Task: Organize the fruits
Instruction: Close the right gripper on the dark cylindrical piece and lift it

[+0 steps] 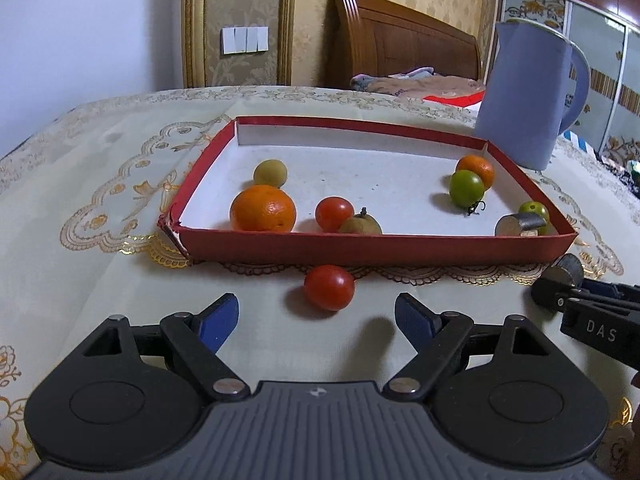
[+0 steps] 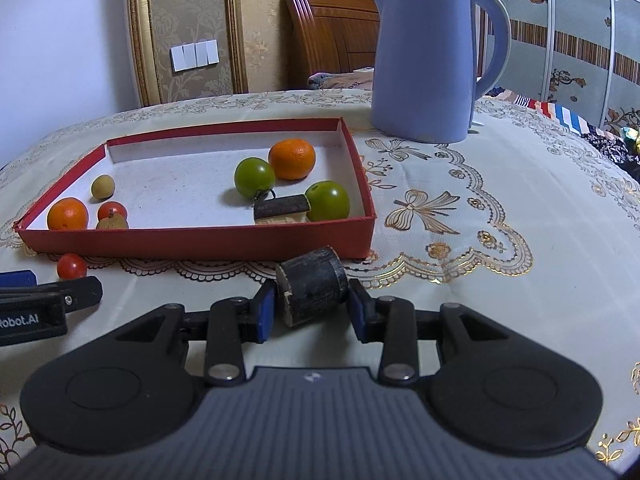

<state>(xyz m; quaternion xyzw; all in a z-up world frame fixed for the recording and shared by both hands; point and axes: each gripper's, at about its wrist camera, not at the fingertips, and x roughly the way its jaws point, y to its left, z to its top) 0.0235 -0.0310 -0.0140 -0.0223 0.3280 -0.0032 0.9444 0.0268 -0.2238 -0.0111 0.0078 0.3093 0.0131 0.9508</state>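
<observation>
A red shallow box (image 1: 360, 246) (image 2: 200, 246) holds two oranges (image 1: 263, 208) (image 2: 292, 159), a red tomato (image 1: 333, 213), green fruits (image 1: 466, 187) (image 2: 328, 201), brown small fruits (image 1: 270, 173) and a dark sugarcane piece (image 2: 282, 206). A red tomato (image 1: 329, 287) (image 2: 71, 266) lies on the tablecloth in front of the box. My left gripper (image 1: 316, 318) is open, just short of this tomato. My right gripper (image 2: 312, 308) is shut on a dark sugarcane piece (image 2: 312, 290) (image 1: 568, 266) before the box's front right corner.
A lavender electric kettle (image 2: 424, 60) (image 1: 524, 96) stands behind the box at the right. The cream lace tablecloth (image 2: 500, 260) covers the table. A bed with a wooden headboard (image 1: 400, 40) is behind the table.
</observation>
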